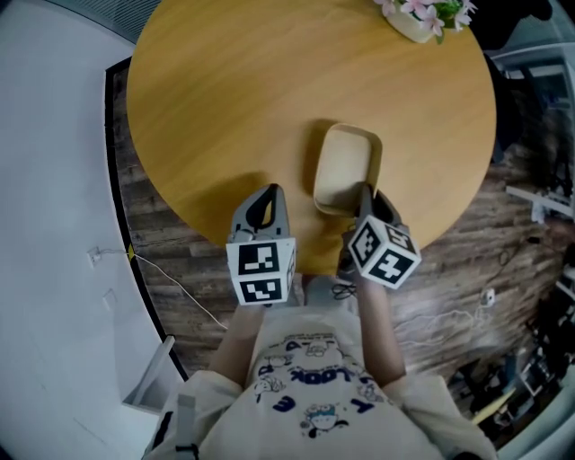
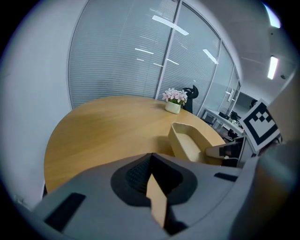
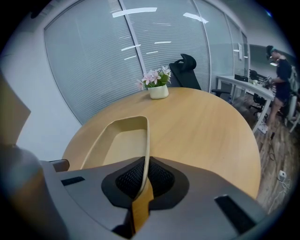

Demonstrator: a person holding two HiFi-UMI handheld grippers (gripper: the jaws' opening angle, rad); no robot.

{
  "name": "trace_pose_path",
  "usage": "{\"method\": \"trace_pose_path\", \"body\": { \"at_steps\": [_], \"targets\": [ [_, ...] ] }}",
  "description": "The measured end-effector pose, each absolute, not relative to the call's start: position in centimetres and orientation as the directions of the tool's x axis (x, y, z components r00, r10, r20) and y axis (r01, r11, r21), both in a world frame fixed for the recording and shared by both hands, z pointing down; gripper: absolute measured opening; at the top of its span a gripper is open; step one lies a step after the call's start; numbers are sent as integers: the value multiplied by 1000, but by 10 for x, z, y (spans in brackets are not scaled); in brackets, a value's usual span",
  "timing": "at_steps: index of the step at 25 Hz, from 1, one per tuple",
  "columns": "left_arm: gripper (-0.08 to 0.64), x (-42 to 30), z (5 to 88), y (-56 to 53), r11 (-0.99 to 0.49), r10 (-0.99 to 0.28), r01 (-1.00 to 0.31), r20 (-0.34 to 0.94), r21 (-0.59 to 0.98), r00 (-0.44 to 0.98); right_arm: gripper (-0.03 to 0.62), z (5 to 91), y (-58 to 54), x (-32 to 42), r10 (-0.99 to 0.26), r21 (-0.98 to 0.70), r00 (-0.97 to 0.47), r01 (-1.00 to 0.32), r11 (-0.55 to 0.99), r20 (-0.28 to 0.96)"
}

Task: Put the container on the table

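A beige oblong container [image 1: 344,167] rests on the round wooden table [image 1: 225,108], near its front edge. My right gripper [image 1: 367,199] is shut on the container's near right rim; in the right gripper view the thin rim [image 3: 146,159] runs straight between the closed jaws. My left gripper [image 1: 266,203] is shut with nothing in it, just left of the container over the table's front edge. The left gripper view shows the container [image 2: 190,142] to the right with the right gripper's finger [image 2: 220,151] on it.
A white pot of pink flowers [image 1: 424,15] stands at the table's far right edge. Beyond the table are a glass partition with blinds [image 2: 122,61], a black office chair [image 3: 185,70] and desks. Dark wood floor with a cable [image 1: 180,287] lies below the front edge.
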State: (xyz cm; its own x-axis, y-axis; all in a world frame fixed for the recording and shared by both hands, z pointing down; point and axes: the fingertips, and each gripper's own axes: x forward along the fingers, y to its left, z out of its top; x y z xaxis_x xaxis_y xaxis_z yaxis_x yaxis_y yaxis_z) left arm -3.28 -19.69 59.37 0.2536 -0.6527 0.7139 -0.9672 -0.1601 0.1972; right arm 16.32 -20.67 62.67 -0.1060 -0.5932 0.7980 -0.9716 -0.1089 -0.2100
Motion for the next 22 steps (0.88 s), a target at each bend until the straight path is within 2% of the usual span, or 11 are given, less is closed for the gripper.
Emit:
{"method": "trace_pose_path", "body": {
  "at_steps": [22],
  "targets": [
    [3, -37, 612, -185, -132, -622, -970, 745, 203, 241, 12, 656, -202, 163, -530, -184, -103, -978, -102, 842]
  ]
}}
